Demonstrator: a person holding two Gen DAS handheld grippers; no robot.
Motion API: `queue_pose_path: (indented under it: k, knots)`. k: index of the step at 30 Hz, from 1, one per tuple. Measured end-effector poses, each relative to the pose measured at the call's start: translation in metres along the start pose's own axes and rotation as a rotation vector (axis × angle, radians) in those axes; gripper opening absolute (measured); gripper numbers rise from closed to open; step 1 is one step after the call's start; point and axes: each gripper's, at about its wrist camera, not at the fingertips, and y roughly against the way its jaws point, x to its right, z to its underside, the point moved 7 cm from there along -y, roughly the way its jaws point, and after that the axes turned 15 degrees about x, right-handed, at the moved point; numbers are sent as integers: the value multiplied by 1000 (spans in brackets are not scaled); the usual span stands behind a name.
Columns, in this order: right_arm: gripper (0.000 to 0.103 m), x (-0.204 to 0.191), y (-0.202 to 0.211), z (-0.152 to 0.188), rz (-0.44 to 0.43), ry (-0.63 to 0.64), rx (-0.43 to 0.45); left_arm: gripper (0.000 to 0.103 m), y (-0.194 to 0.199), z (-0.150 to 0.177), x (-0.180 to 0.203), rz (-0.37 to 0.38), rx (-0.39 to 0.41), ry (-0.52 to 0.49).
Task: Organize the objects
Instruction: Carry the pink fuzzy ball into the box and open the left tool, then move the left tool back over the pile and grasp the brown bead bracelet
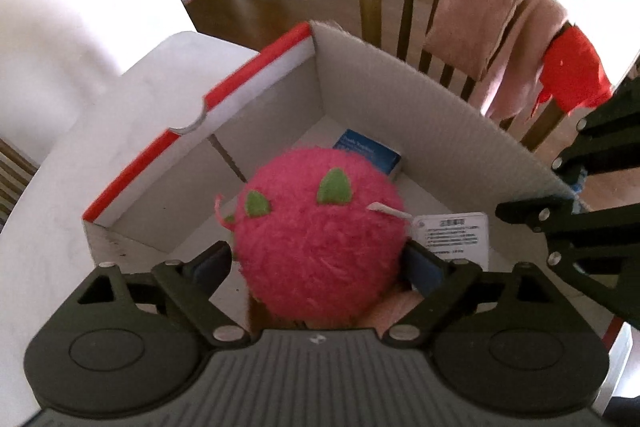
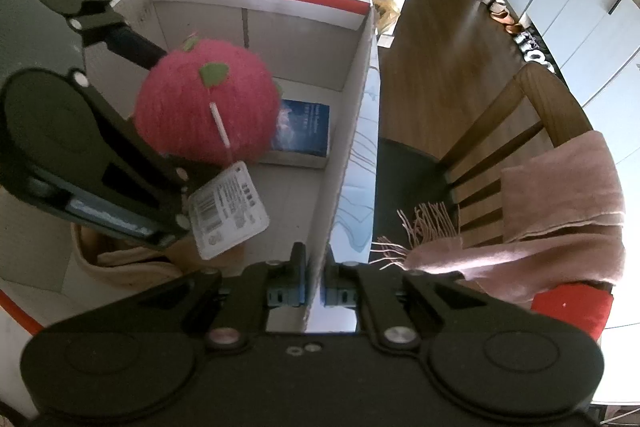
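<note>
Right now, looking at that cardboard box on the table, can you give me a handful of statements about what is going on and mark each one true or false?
1. The pink plush ball sits between the fingers of the left gripper, above the inside of the cardboard box. True.
2. The right gripper is wide open and grips nothing. False: it is shut on the box's side wall.
3. A blue book lies on the floor of the box. True.
4. The plush ball carries no label. False: a white paper tag hangs from it.
5. A pink scarf hangs over the wooden chair beside the table. True.
</note>
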Motion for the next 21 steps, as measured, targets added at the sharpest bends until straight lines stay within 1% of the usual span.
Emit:
queue_pose_path:
  k: [4, 6, 8, 13, 17, 21]
  knots:
    - [5, 0, 0, 0, 0, 2, 0, 92, 14, -4, -3, 22, 27, 21]
    - [5, 0, 0, 0, 1, 5, -1, 92, 22, -7, -5, 19, 46, 23]
    - [5, 0, -1, 1, 2, 8, -1, 92, 36, -11, -7, 32, 72, 33]
    - [5, -1, -1, 1, 4, 17, -3, 92, 71, -20, -17, 28, 139, 62]
    - [6, -3, -1, 1, 7, 23, -6, 92, 104, -16, -32, -9, 172, 85]
    - [6, -4, 0, 1, 9, 28, -7, 92, 135, -4, -56, -76, 189, 101]
